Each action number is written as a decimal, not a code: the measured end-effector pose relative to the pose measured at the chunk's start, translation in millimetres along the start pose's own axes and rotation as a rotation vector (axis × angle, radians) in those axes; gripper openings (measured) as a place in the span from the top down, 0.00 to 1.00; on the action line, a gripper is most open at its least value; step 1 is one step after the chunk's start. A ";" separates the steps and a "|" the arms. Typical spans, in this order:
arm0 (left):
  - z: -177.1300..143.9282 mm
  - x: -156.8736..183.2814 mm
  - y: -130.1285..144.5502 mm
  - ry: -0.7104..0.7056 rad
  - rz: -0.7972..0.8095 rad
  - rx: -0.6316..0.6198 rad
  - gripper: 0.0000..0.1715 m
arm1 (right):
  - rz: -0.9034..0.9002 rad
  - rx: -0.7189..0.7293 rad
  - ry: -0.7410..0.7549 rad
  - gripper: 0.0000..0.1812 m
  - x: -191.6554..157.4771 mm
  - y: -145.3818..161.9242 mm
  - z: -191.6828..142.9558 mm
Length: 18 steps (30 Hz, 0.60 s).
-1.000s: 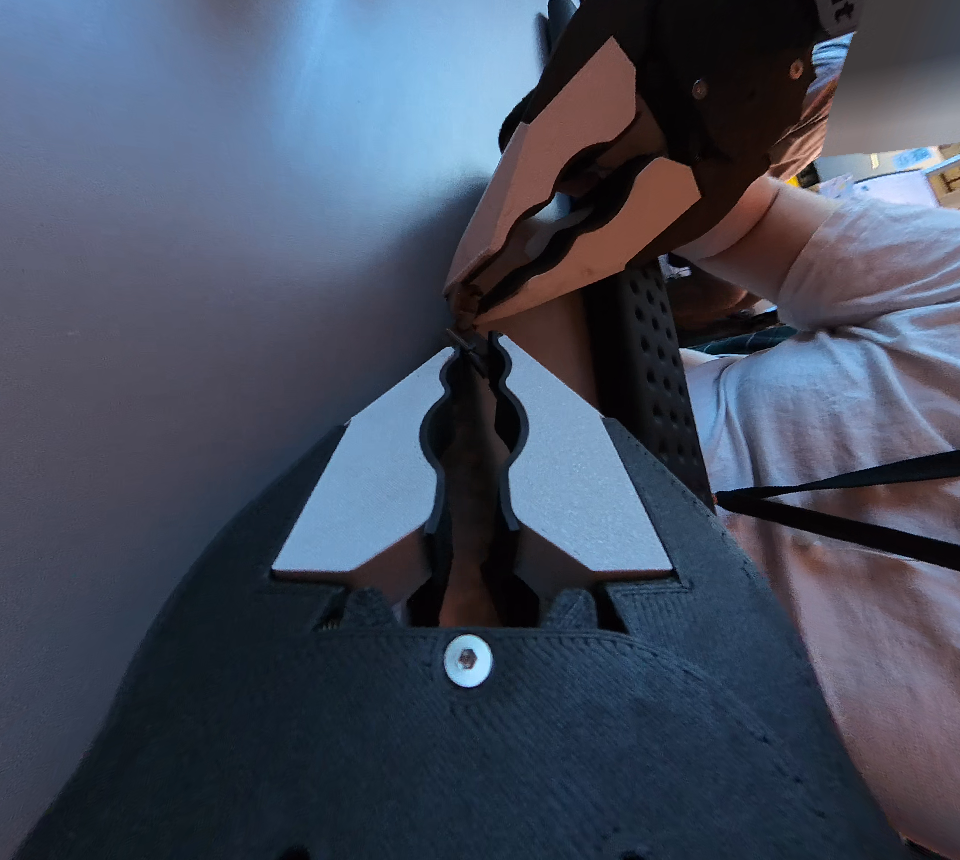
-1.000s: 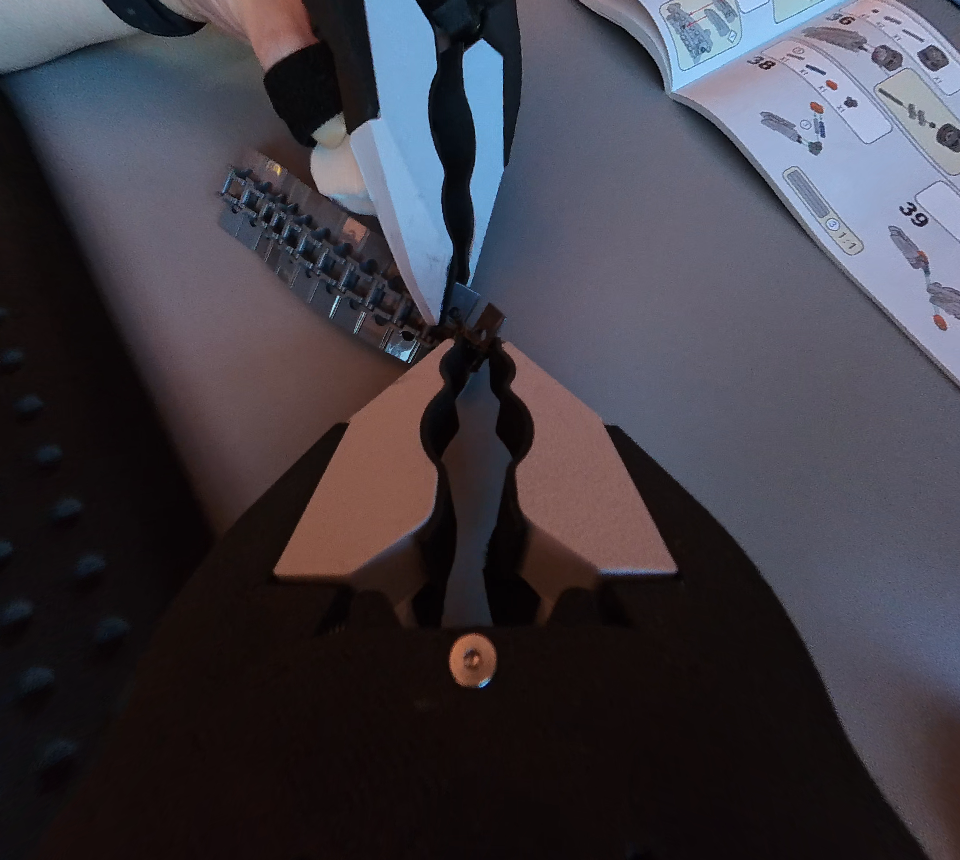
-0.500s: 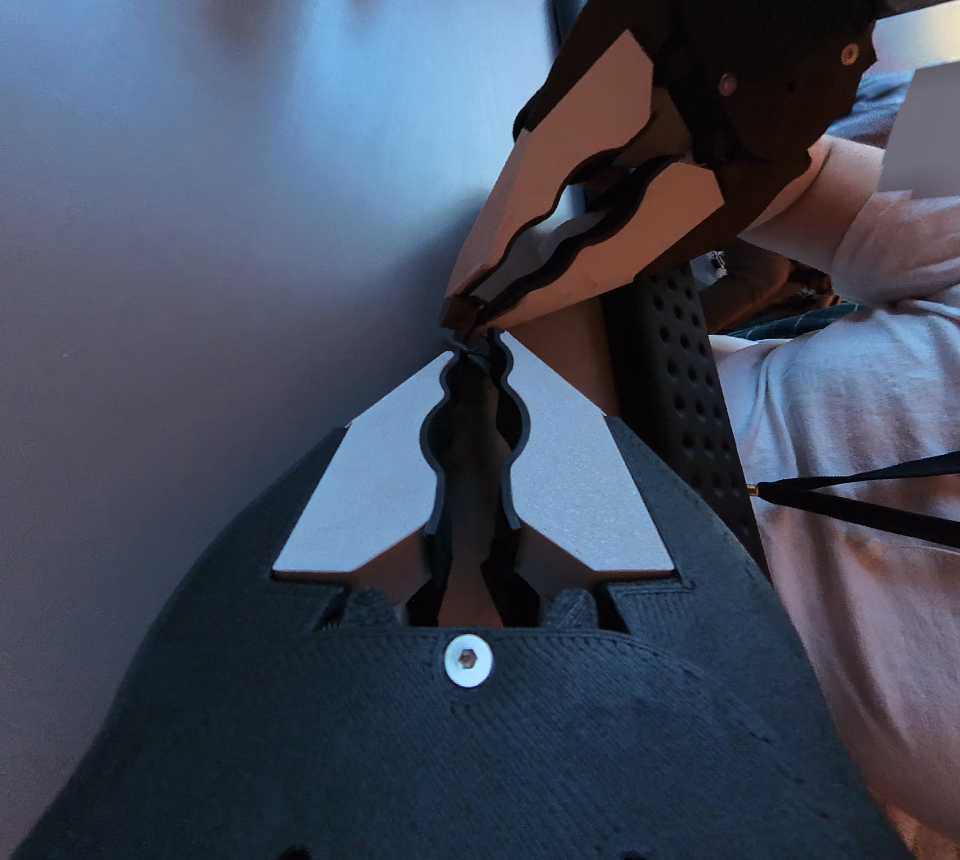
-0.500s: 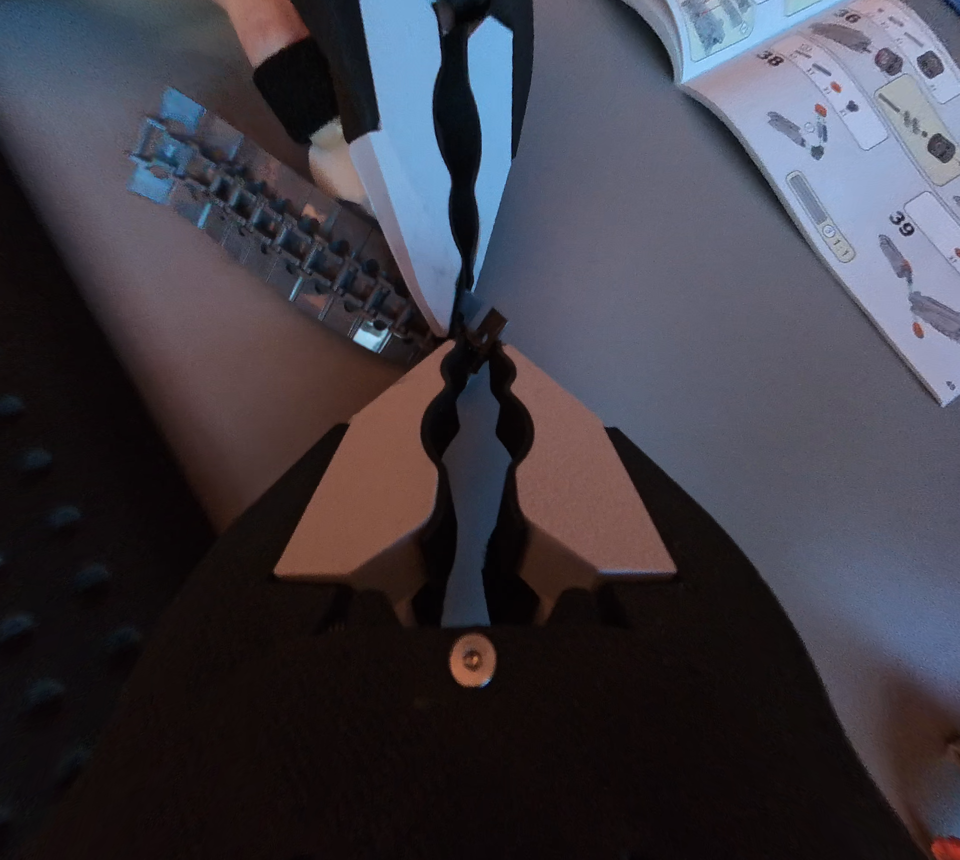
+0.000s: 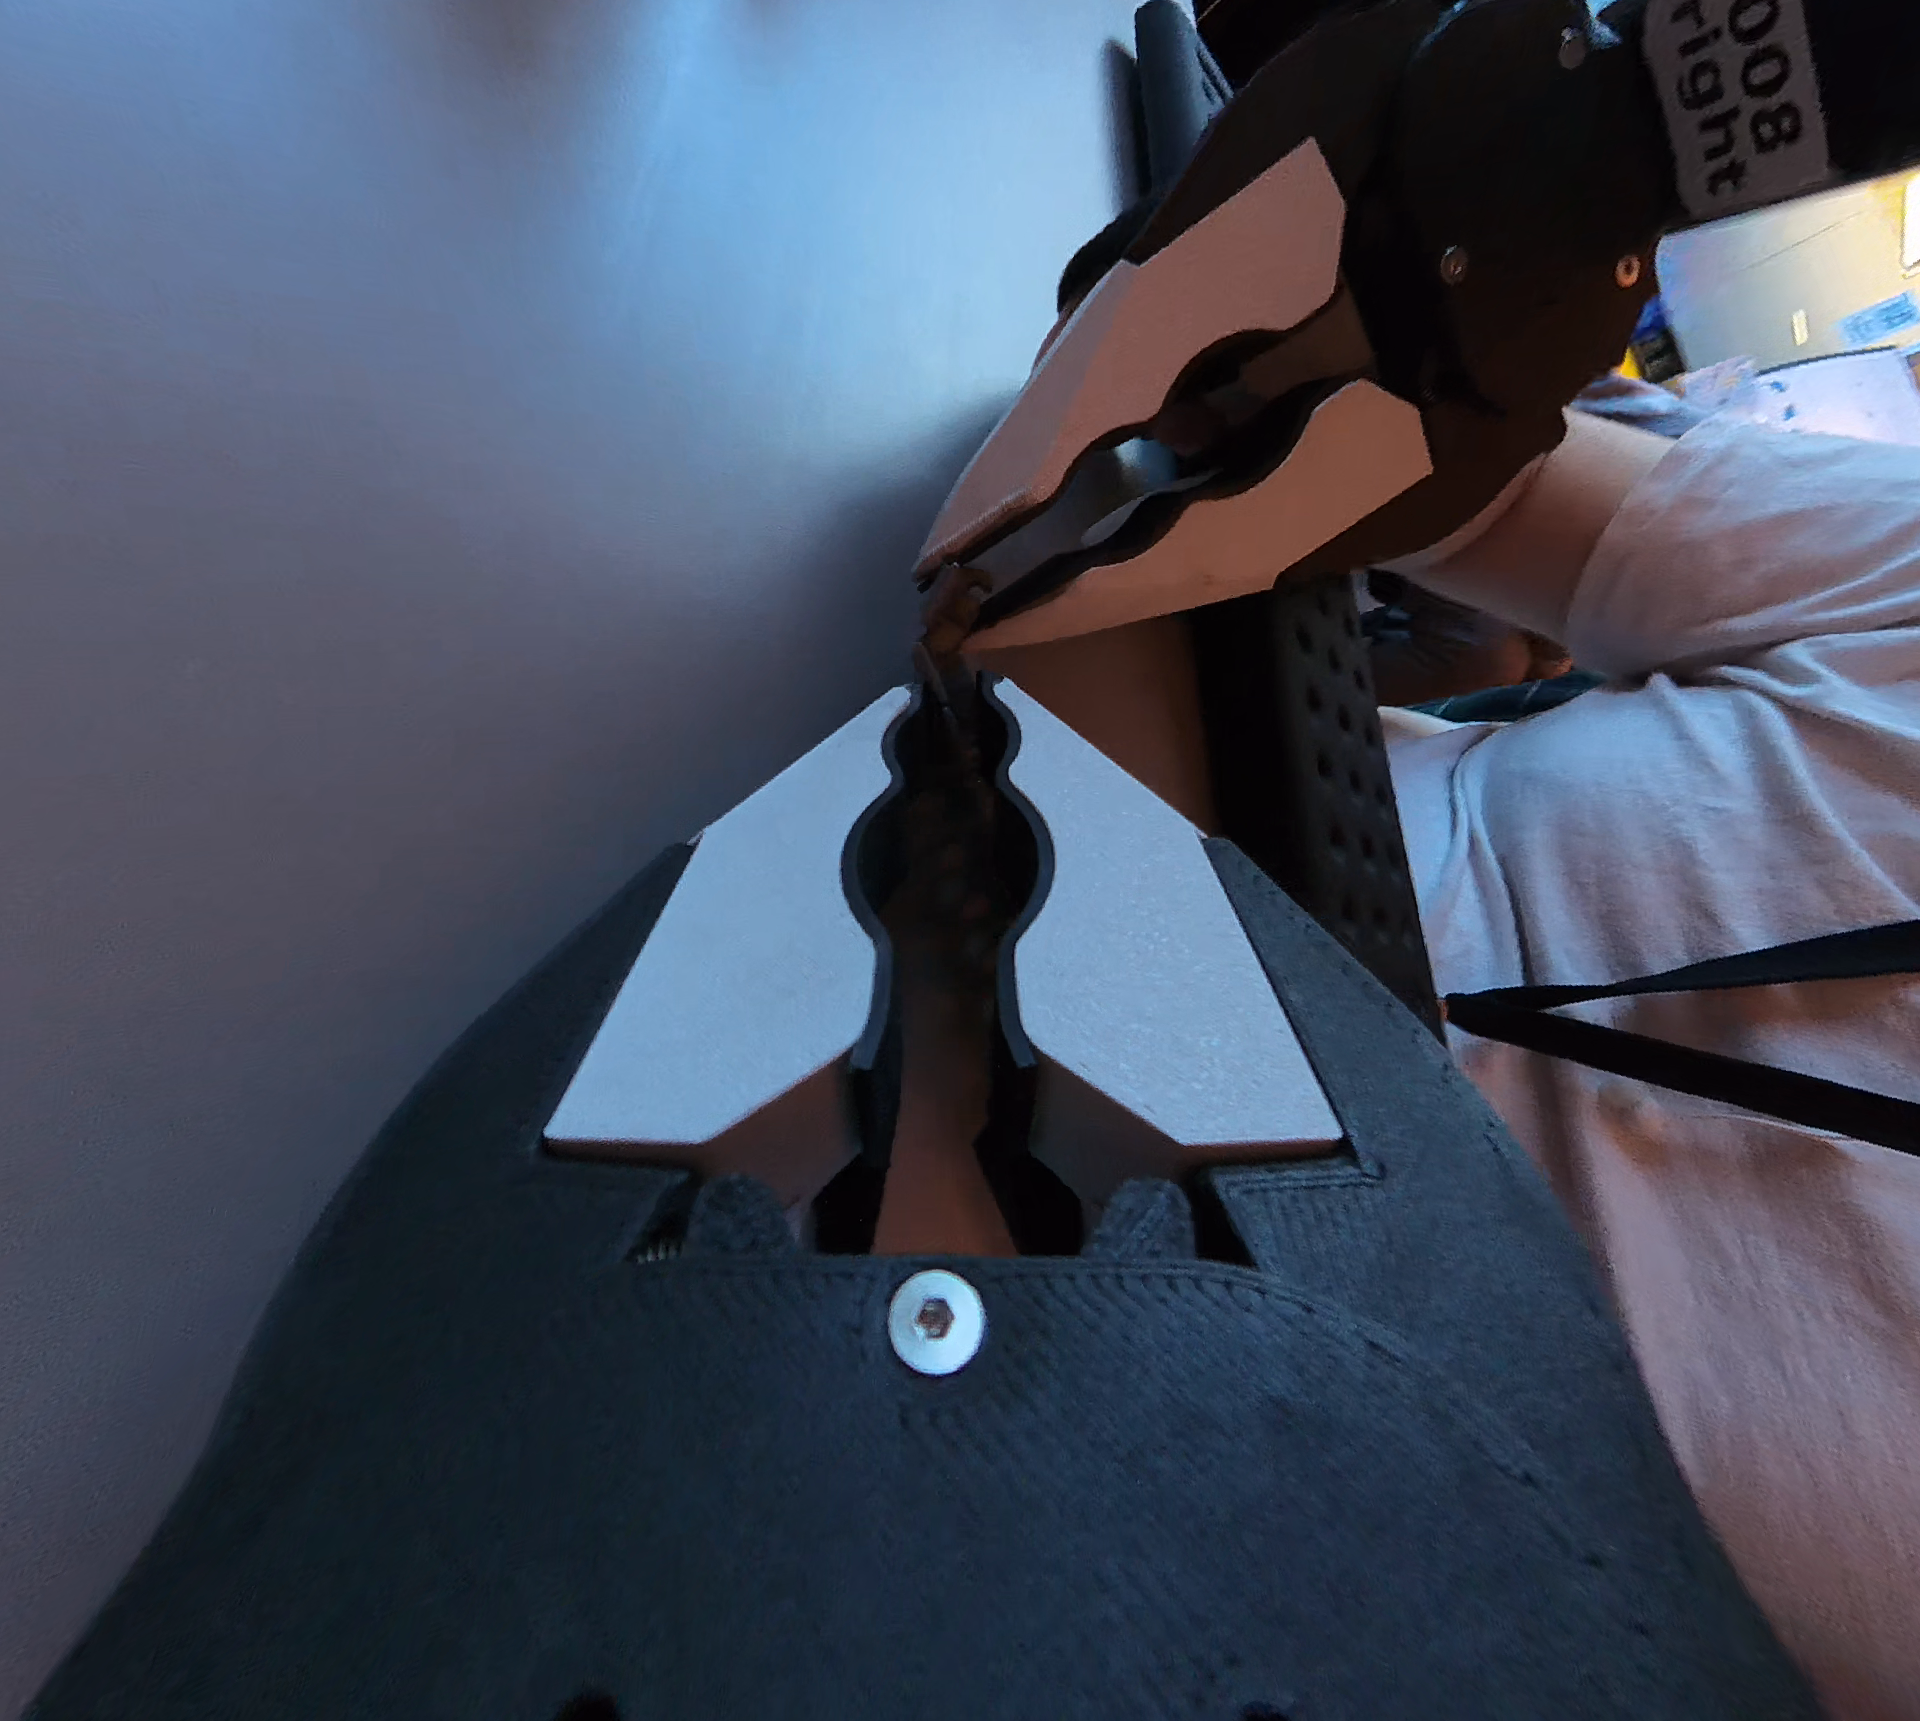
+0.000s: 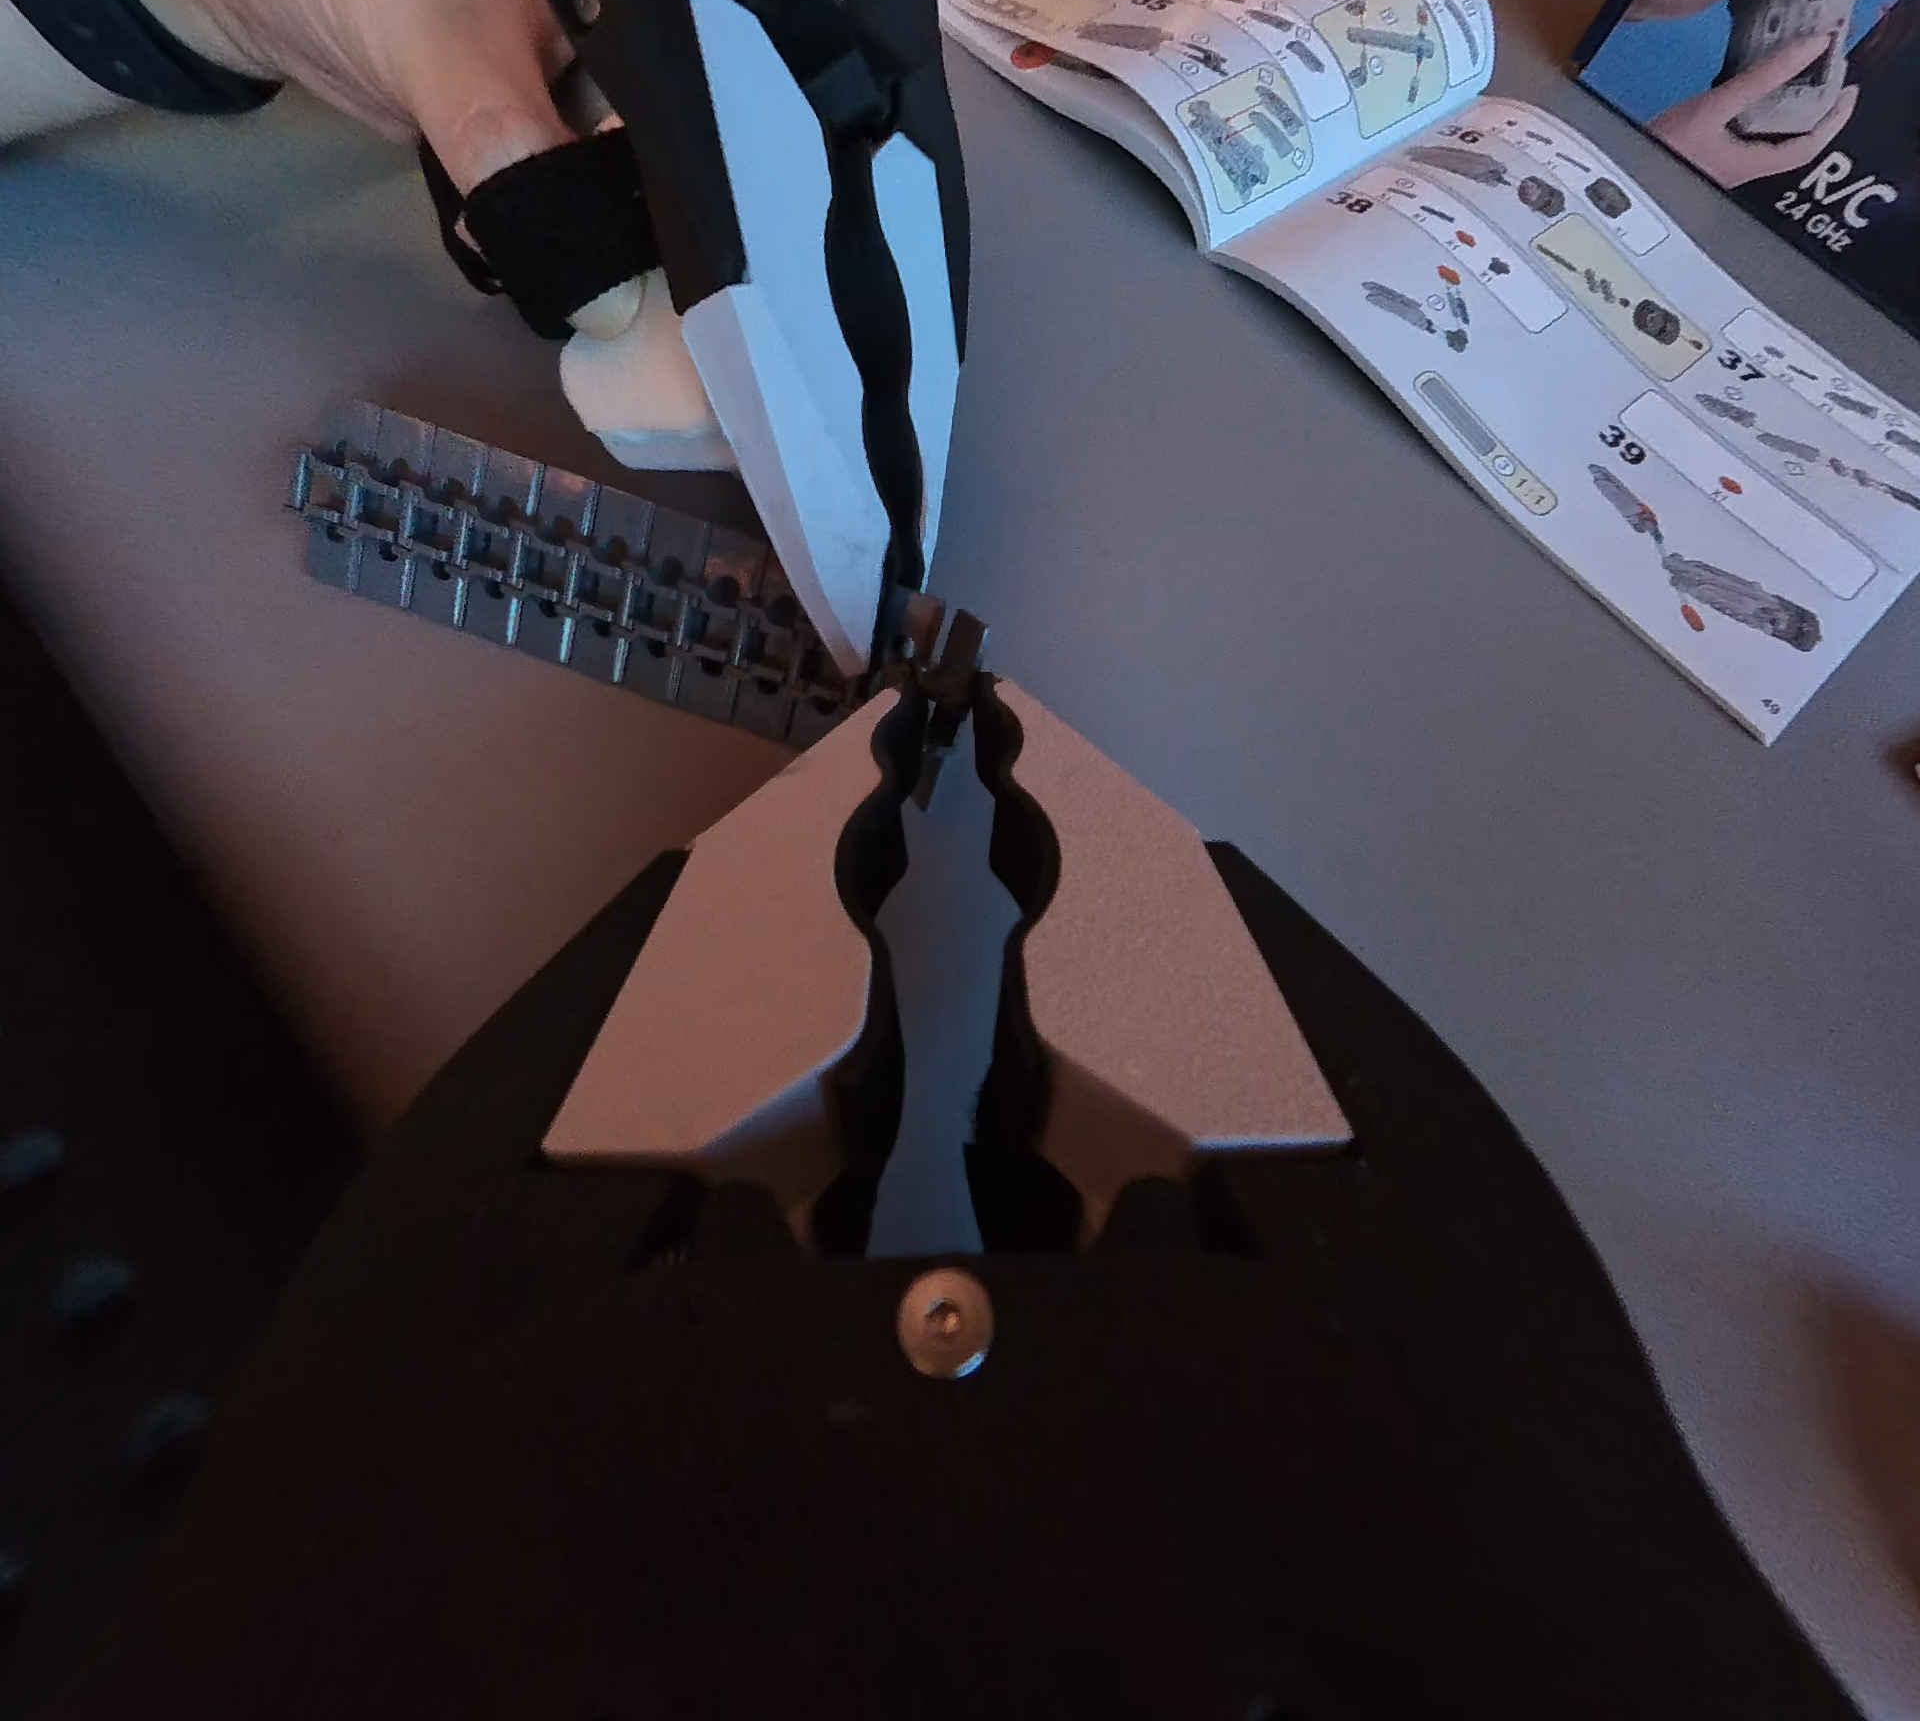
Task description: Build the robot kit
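Right gripper (image 6: pixel 940 684) pinched nearly closed on a small grey track link (image 6: pixel 951 648) at its tips. Touching that link from the far side, the left gripper (image 6: pixel 894 622) is clamped on the end of the grey track strip (image 6: pixel 551 559). The two tips meet nose to nose at the link. From the link the strip's long axis runs away to the left, flat on the grey table (image 6: pixel 1247 736). Beyond the link to the right lies an open instruction booklet (image 6: pixel 1455 269); further still, a box (image 6: pixel 1787 61).
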<state>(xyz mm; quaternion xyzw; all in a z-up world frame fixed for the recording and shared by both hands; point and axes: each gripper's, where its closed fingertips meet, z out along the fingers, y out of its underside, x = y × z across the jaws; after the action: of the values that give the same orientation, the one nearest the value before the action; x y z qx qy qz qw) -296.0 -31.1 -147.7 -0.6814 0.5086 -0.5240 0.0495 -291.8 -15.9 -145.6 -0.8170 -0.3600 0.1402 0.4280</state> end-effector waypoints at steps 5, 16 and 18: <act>0.1 2.7 3.3 0.001 0.038 -0.021 0.96 | 0.031 0.039 -0.090 0.90 0.7 0.6 -5.2; 0.7 4.1 4.8 0.004 0.066 -0.035 0.96 | 0.215 0.034 -0.294 0.96 -10.2 6.4 -8.1; 1.3 4.1 5.4 0.002 0.069 -0.042 0.96 | 0.243 0.032 -0.310 0.96 -10.8 6.9 -8.4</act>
<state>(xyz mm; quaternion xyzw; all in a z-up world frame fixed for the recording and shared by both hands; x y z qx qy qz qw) -298.7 -37.3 -148.8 -0.6638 0.5427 -0.5119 0.0528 -291.6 -31.2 -147.0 -0.8161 -0.3183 0.3207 0.3602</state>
